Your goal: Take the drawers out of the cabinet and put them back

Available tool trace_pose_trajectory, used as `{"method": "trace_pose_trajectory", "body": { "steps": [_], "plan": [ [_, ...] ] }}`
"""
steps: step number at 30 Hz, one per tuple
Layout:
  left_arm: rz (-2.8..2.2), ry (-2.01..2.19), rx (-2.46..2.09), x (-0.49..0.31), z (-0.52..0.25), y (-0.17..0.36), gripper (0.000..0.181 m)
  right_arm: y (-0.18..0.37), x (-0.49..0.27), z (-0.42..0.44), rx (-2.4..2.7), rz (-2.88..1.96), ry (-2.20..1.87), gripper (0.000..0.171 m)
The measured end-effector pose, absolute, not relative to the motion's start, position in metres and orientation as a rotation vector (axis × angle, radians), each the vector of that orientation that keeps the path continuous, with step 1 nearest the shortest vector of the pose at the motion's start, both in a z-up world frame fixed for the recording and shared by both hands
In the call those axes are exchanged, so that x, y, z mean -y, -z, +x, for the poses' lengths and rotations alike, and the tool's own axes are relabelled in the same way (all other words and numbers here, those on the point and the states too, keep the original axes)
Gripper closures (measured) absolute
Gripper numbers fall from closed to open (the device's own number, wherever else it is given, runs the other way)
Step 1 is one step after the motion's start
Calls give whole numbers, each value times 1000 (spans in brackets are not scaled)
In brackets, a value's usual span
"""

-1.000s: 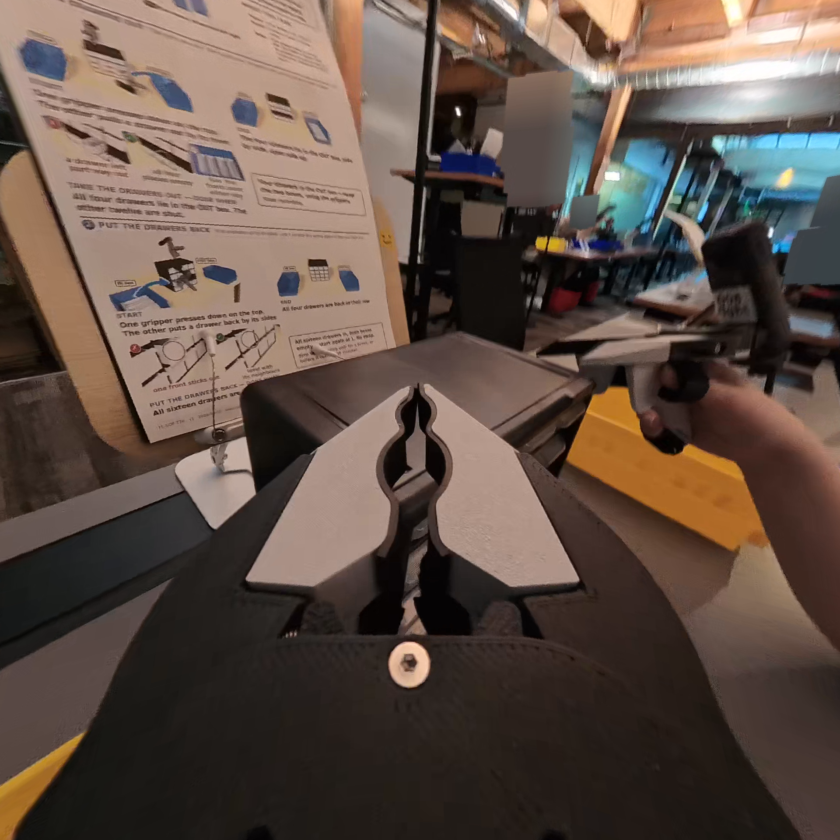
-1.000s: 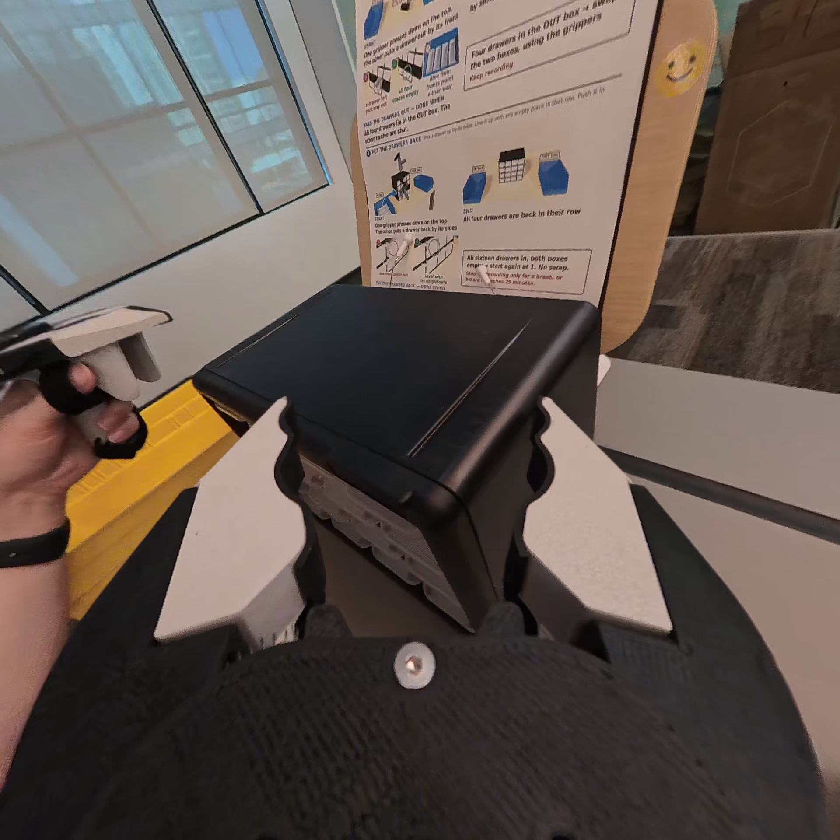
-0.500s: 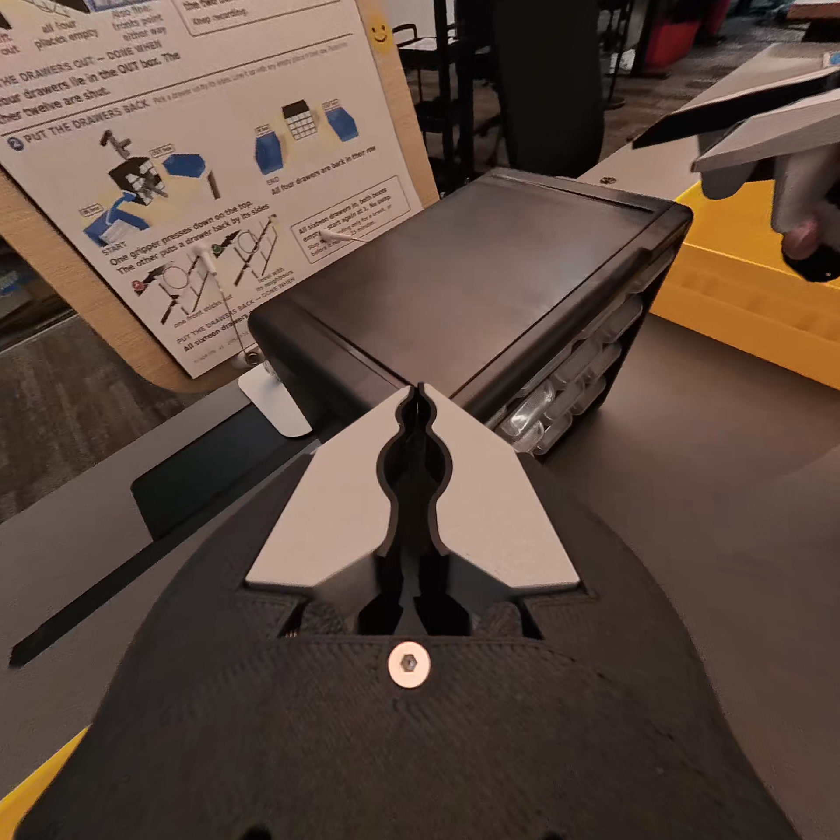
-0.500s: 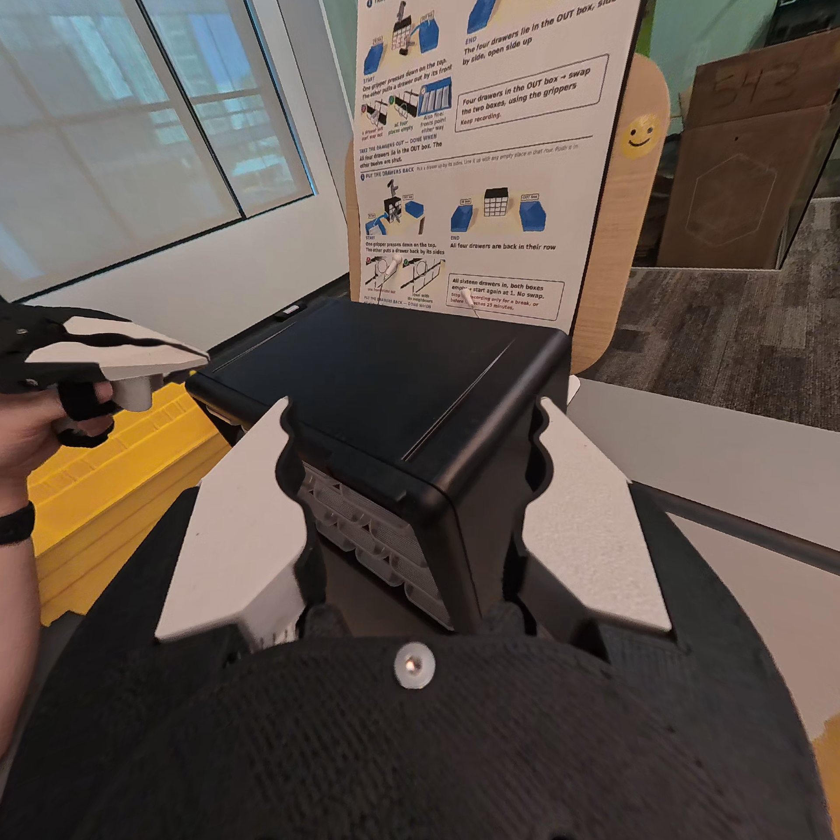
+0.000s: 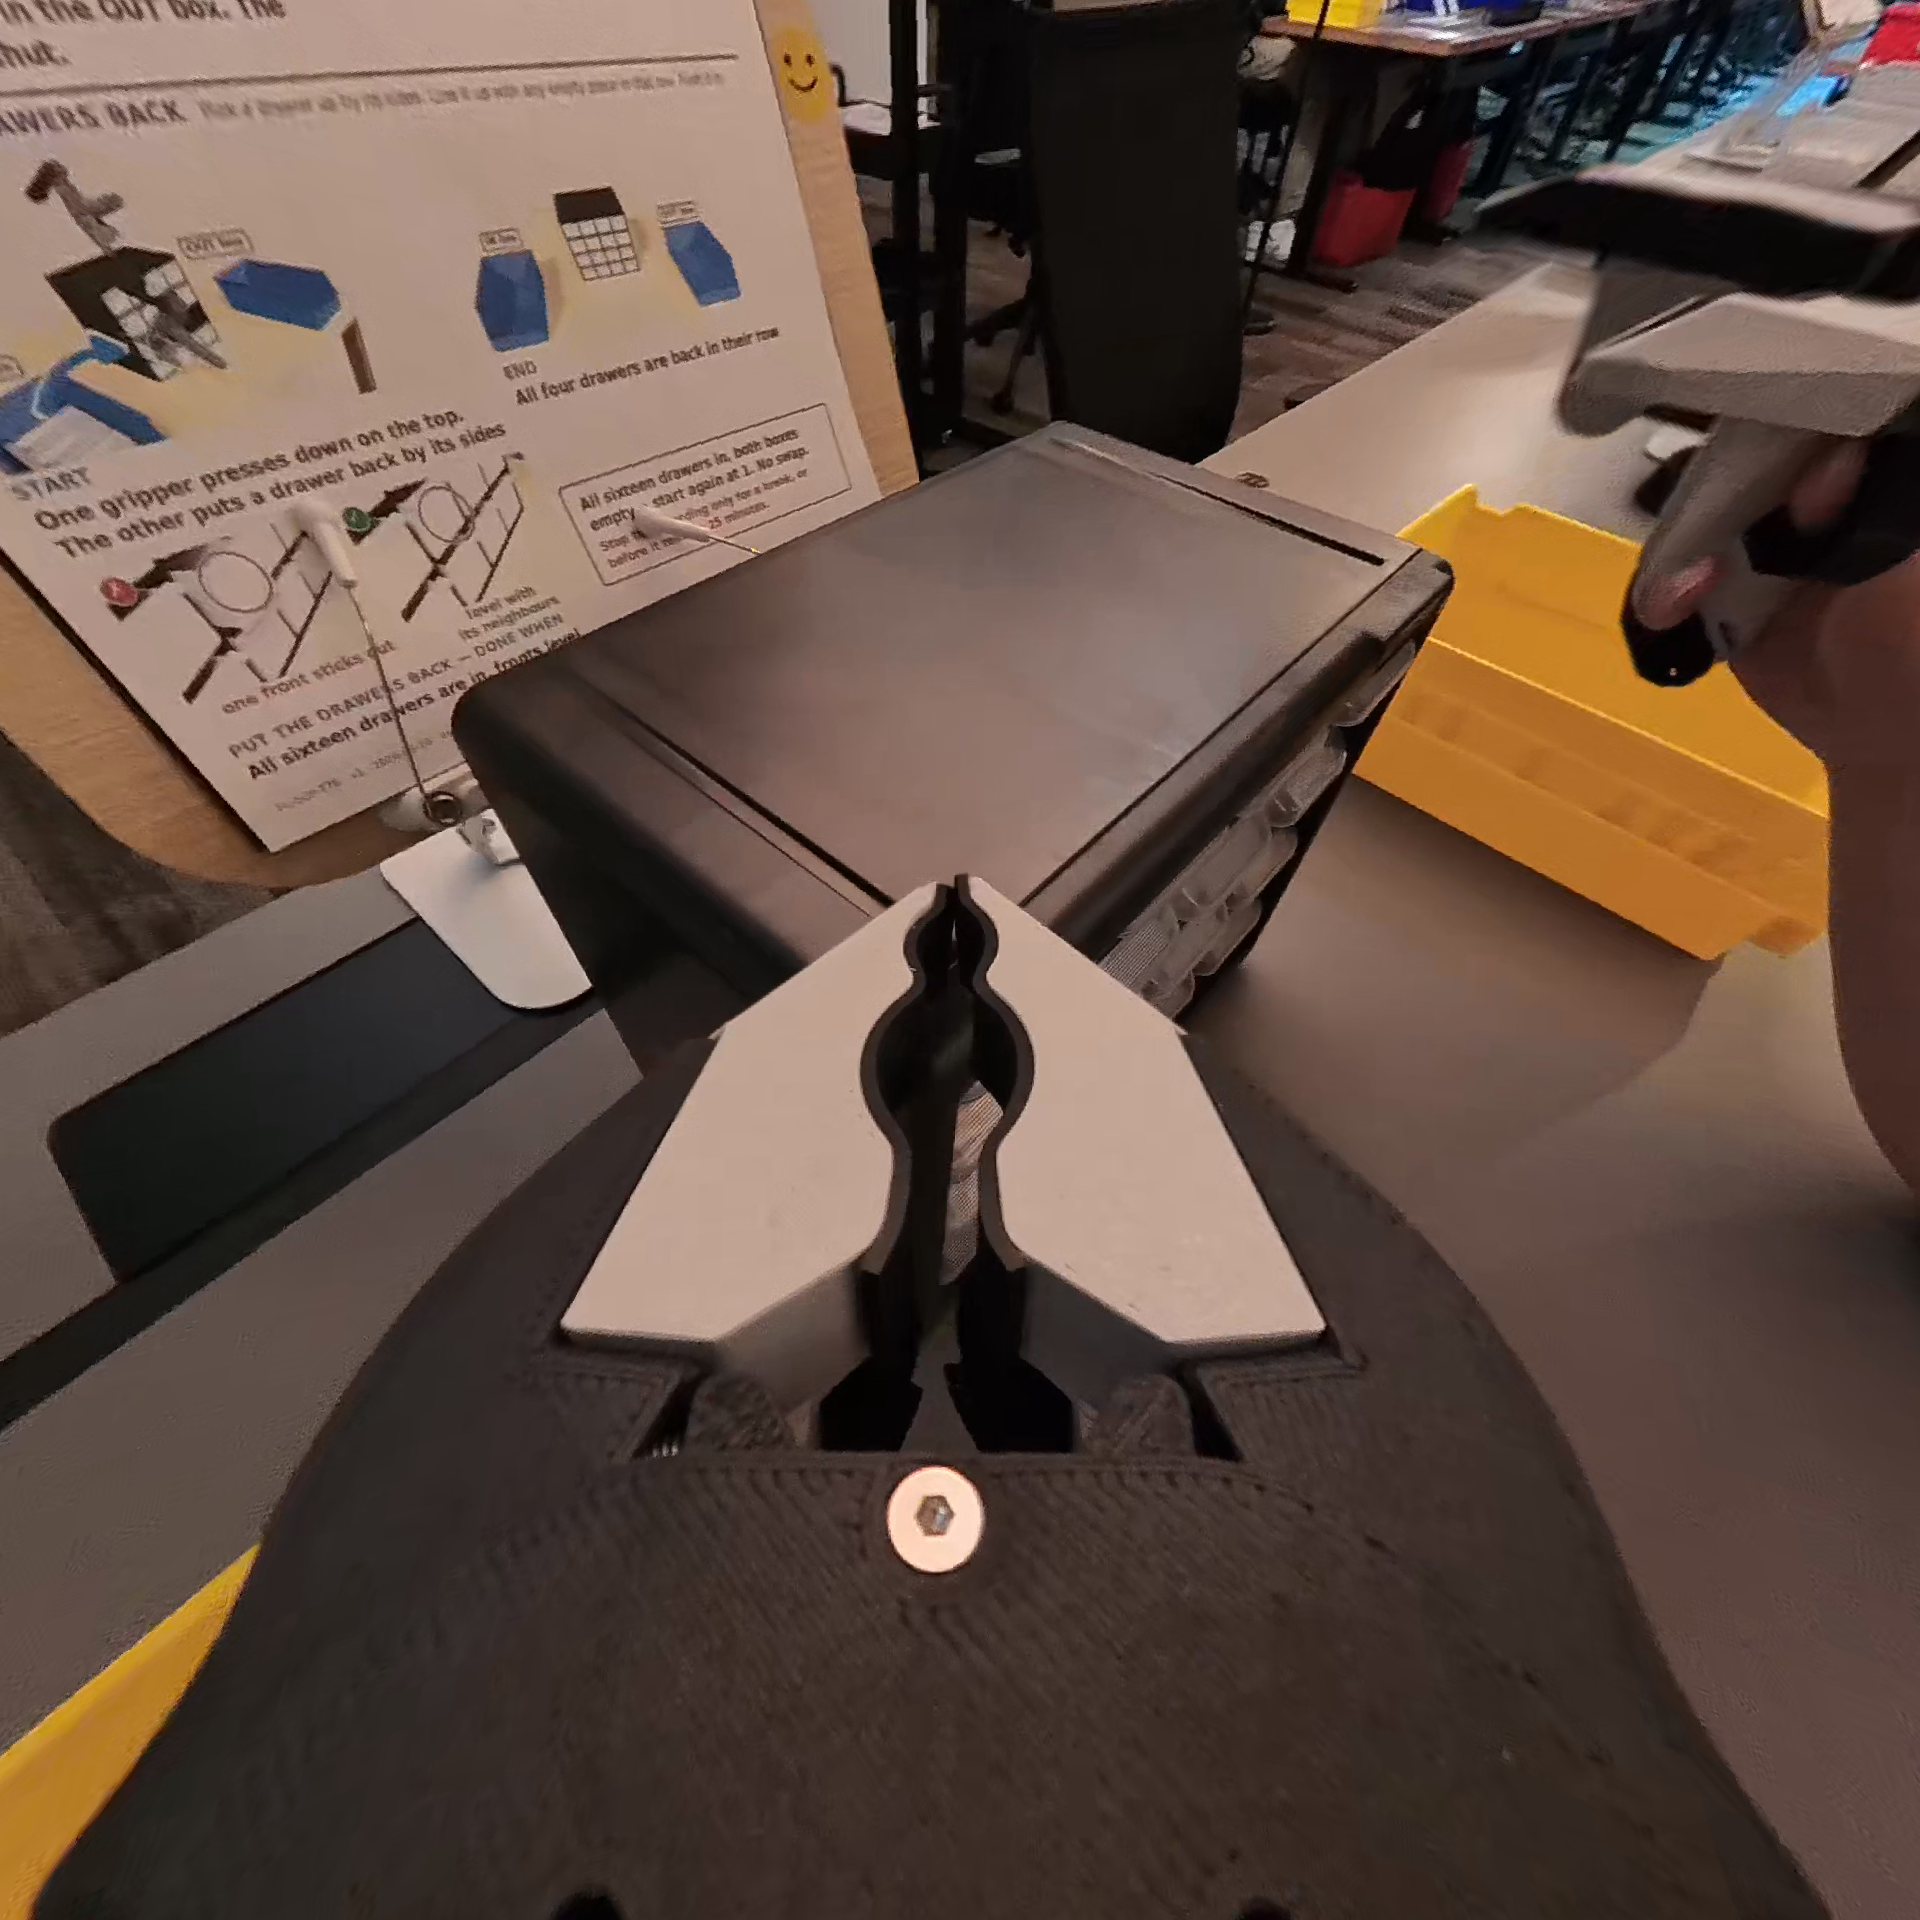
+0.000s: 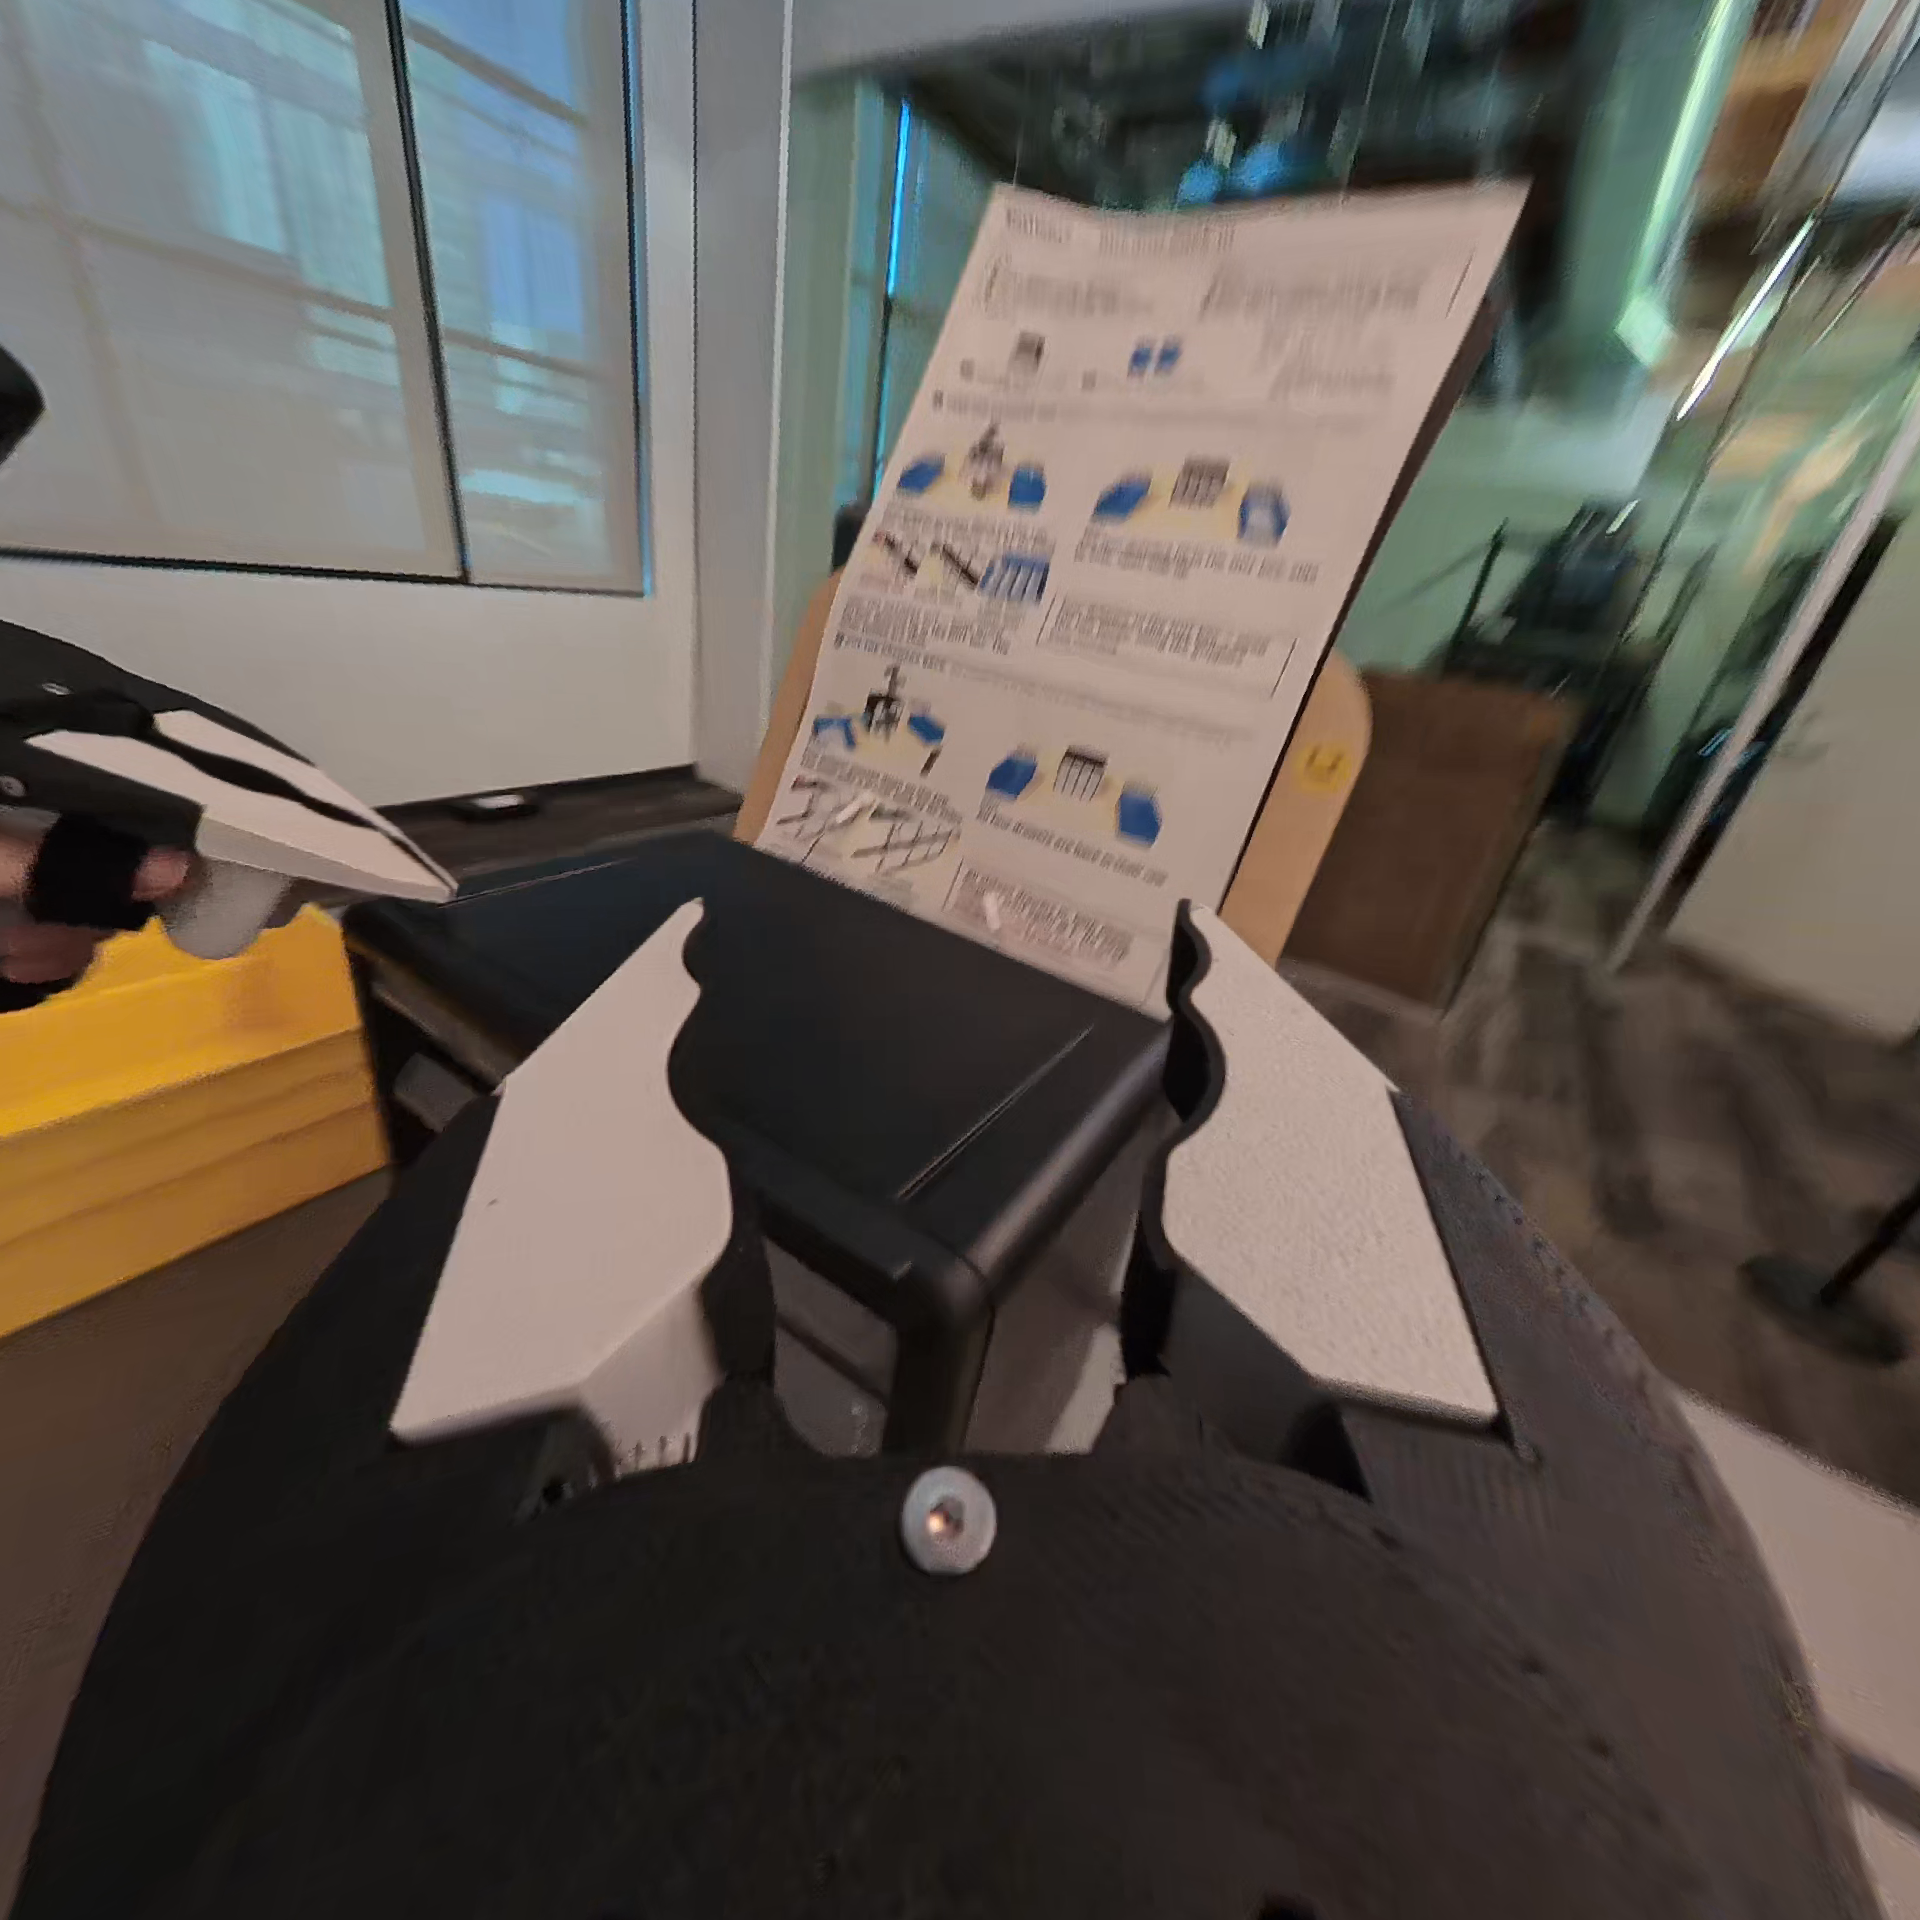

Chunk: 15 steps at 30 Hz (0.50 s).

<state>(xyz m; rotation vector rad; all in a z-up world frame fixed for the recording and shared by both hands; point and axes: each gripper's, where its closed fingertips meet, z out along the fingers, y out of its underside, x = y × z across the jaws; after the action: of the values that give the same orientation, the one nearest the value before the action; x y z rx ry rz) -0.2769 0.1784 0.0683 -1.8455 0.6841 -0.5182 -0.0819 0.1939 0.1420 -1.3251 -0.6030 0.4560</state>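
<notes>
A black cabinet [image 5: 987, 665] stands on the grey table, its clear drawers [image 5: 1236, 873] in their slots along the front face. My left gripper [image 5: 956, 888] is shut and empty, its tips just above the cabinet's near top corner. In the right wrist view the cabinet [image 6: 883, 1039] sits between the fingers of my right gripper [image 6: 940, 925], which is open and empty and hangs over the cabinet's front corner. The left gripper also shows in the right wrist view [image 6: 260, 821] above the cabinet's left edge. The right gripper shows at the upper right of the left wrist view [image 5: 1756, 343].
A yellow bin [image 5: 1590, 727] stands on the table on the drawer side of the cabinet, also in the right wrist view [image 6: 177, 1081]. An instruction poster [image 5: 343, 416] on a wooden board stands behind the cabinet. Another yellow edge [image 5: 94, 1704] shows at the lower left.
My left gripper has moved in over the cabinet's top corner, still shut. My right gripper has dropped lower and swung, still open; its view is blurred by motion.
</notes>
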Motion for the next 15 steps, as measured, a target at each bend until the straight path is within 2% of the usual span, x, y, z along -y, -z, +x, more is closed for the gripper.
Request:
{"method": "trace_pose_trajectory", "body": {
  "steps": [1, 4, 6, 15],
  "plan": [
    [-1857, 510, -678, -180, -278, -66, 181, -149, -189, -82, 616, -1268, -384, 91],
    [-1861, 525, -671, -180, -278, -65, 181, -163, -173, -86, 684, -1130, -157, 97],
    [-1857, 524, -671, -180, -278, -65, 181, -160, -169, -92, 724, -1132, -79, 113],
    [-1854, 553, -659, -180, -278, -65, 181, -121, -192, -109, 782, -1298, -131, 126]
  ]
}}
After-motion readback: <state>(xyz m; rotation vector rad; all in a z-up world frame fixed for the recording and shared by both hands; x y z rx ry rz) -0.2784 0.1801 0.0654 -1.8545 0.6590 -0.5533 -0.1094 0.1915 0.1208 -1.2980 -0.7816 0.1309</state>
